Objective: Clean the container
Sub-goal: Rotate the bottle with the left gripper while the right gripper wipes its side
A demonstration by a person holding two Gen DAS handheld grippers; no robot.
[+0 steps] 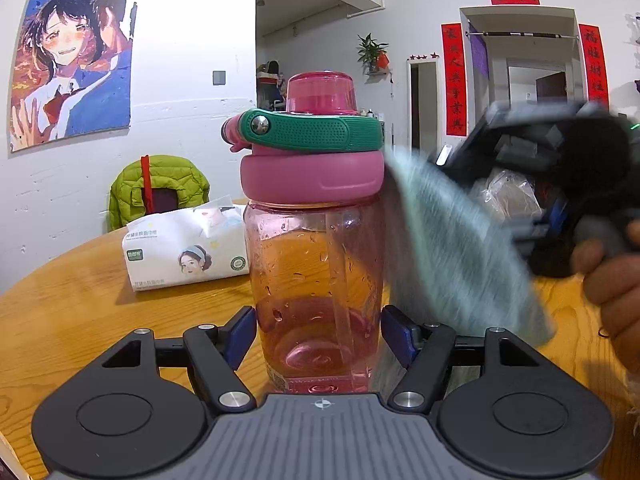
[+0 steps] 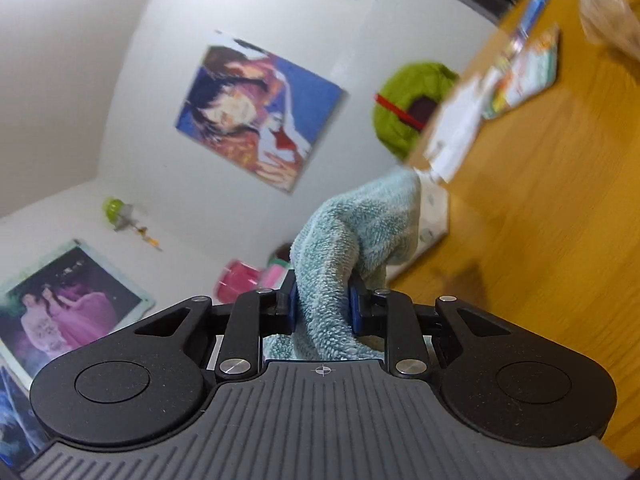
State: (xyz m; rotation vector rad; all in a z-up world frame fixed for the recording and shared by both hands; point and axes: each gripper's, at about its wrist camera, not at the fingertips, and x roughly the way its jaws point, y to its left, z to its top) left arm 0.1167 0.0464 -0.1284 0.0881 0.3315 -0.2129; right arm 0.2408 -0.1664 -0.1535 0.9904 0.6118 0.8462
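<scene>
The clear pink plastic bottle [image 1: 316, 264] with a pink lid and green strap stands upright on the round wooden table [image 1: 80, 312], clamped low between the left gripper's [image 1: 318, 342] blue pads. Against the bottle's right side lies a fluffy pale-teal towel [image 1: 448, 240], which the right gripper [image 2: 323, 306] pinches tight. A white tissue pack [image 1: 184, 248] lies behind the bottle to its left.

Pink see-through bottle [image 1: 316, 280], upright on the wooden table, near and centre; water drops on its wall, pink lid with green carry strap. Pale blue-green fluffy cloth [image 1: 448, 248] draped against its right side, blurred; pinched lower down.
</scene>
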